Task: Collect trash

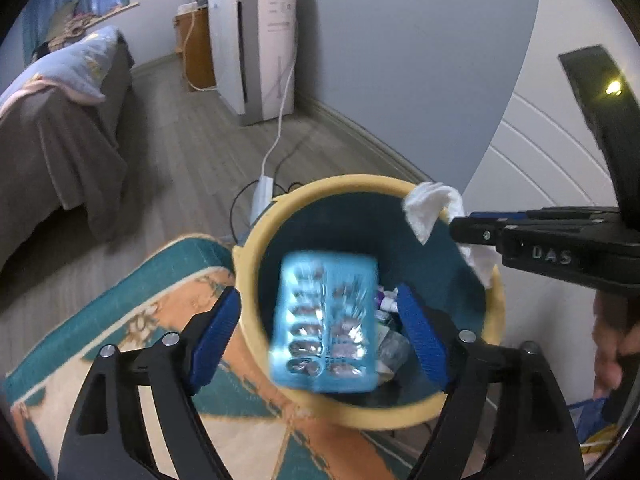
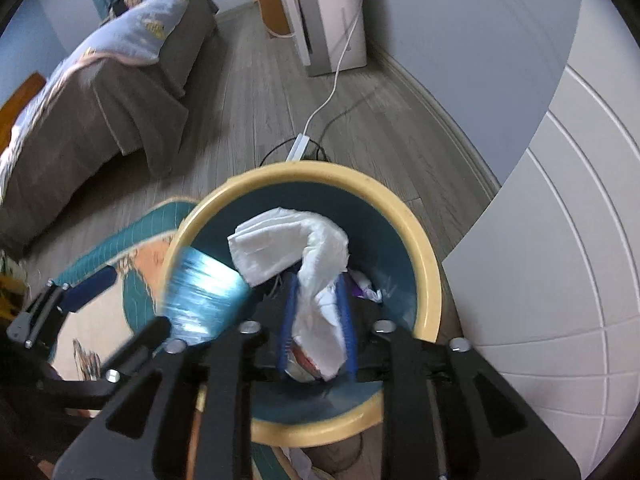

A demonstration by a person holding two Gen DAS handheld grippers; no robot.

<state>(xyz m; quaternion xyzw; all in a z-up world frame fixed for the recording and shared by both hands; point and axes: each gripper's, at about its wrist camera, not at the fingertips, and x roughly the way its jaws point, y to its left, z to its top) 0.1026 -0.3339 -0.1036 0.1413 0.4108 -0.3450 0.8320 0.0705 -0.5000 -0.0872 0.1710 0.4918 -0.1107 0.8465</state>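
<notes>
A round trash bin (image 1: 280,208) with a yellow rim and teal inside stands on the floor; it also shows in the right wrist view (image 2: 424,248). My left gripper (image 1: 320,332) is open above it, jaws wide apart. A blue blister pack (image 1: 326,324), blurred, is in the air between the fingers over the bin mouth; it shows as a blue streak in the right wrist view (image 2: 204,292). My right gripper (image 2: 318,320) is shut on a crumpled white tissue (image 2: 296,240) over the bin. The tissue (image 1: 432,204) hangs at the bin's far right rim. Small trash lies at the bin's bottom.
A teal and orange rug (image 1: 160,320) lies left of the bin. A bed (image 1: 60,132) stands at the left. A white appliance (image 1: 256,48) with a cable and power strip (image 1: 262,192) stands behind the bin. A white cabinet (image 2: 560,240) stands to the right.
</notes>
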